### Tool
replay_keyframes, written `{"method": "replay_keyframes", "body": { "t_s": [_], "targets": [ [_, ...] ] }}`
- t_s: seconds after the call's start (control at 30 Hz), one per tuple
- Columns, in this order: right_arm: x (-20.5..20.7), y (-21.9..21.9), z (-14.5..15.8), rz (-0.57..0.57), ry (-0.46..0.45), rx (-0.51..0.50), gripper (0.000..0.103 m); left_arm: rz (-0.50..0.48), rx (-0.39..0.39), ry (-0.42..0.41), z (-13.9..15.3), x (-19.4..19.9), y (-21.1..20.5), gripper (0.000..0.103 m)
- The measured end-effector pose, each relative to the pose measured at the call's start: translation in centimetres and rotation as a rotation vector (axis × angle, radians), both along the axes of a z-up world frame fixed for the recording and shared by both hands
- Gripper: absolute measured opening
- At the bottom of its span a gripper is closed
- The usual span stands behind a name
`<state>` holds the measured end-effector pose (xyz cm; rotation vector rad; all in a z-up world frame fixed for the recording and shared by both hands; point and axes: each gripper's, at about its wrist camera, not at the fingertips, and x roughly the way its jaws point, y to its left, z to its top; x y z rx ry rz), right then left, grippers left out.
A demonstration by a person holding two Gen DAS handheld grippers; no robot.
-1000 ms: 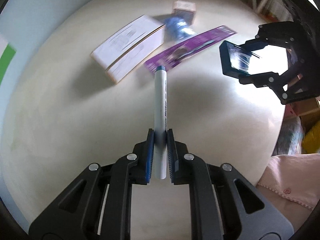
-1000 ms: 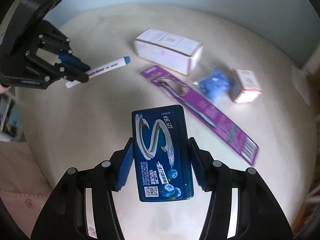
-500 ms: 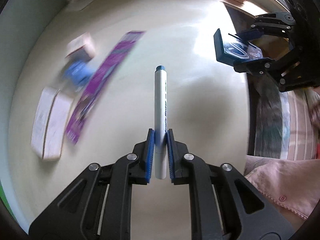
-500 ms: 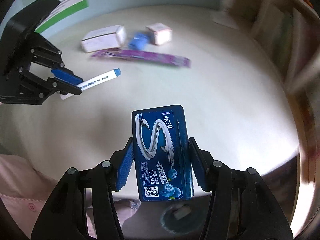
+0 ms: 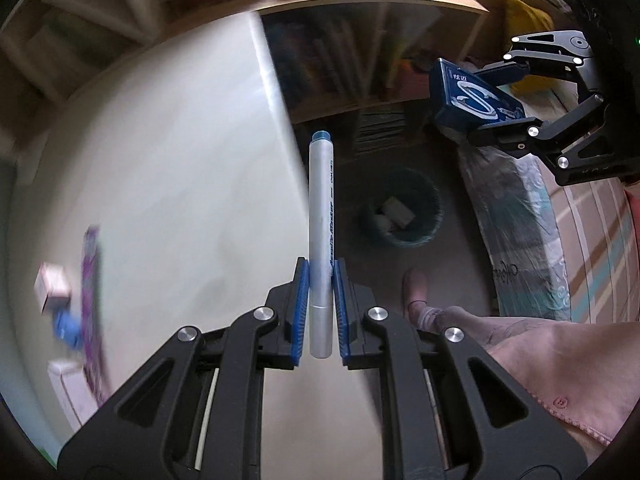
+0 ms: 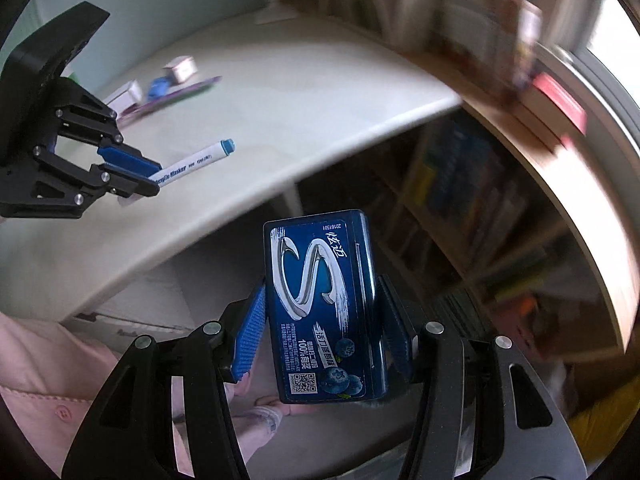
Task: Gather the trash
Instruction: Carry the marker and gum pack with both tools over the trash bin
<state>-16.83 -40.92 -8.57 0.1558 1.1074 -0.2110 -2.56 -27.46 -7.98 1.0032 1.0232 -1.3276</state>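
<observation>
Both loads carried off the table, bin now in view.

The left gripper (image 5: 320, 312) is clamped on the marker (image 5: 321, 240), which points straight ahead; a second ago it hung over the tabletop clutter, and now its tip sits past the table (image 5: 160, 200) edge, with the bin (image 5: 402, 212) on the floor just right of it. The right gripper (image 6: 320, 332) grips the blue box (image 6: 320, 316) by its sides, and it too has swung from above the table to beyond the edge. Judging from this, both pieces are nearly over the bin and ready to drop. A wrapper (image 5: 91, 304), small boxes and a blue scrap remain on the table.
</observation>
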Motion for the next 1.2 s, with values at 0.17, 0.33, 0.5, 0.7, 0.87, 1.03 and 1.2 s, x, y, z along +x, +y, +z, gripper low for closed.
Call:
{"method": "replay_keyframes", "body": {
  "t_s": [0.17,0.33,0.5,0.7,0.87,1.03,1.2],
  "targets": [
    [-5.1,-2.5,-0.6,-0.096,0.002,0.014,0.054,-0.1,0.01,-0.004,-0.1,-5.1,-4.0,0.011],
    [-9.0,-5.0,-1.1,-0.153,0.011,0.03,0.054,-0.157,0.027,0.011,-0.9,-8.9,-7.2,0.011],
    [-11.8,-7.2,-1.9,-0.2,0.009,0.053,0.054,-0.206,0.05,0.014,-2.1,-12.0,-10.2,0.011],
    [-13.9,-9.2,-3.8,-0.238,0.017,0.102,0.054,-0.217,0.097,0.025,-4.2,-14.5,-13.3,0.011],
    [-14.6,-10.2,-5.5,-0.246,0.025,0.144,0.054,-0.223,0.138,0.029,-5.9,-16.0,-14.8,0.011],
    [-15.2,-11.2,-7.0,-0.254,0.031,0.178,0.054,-0.233,0.177,0.035,-7.5,-17.3,-16.0,0.011],
    [-15.5,-12.1,-8.3,-0.256,0.034,0.208,0.054,-0.237,0.217,0.036,-9.1,-18.3,-16.8,0.011]
  ]
}}
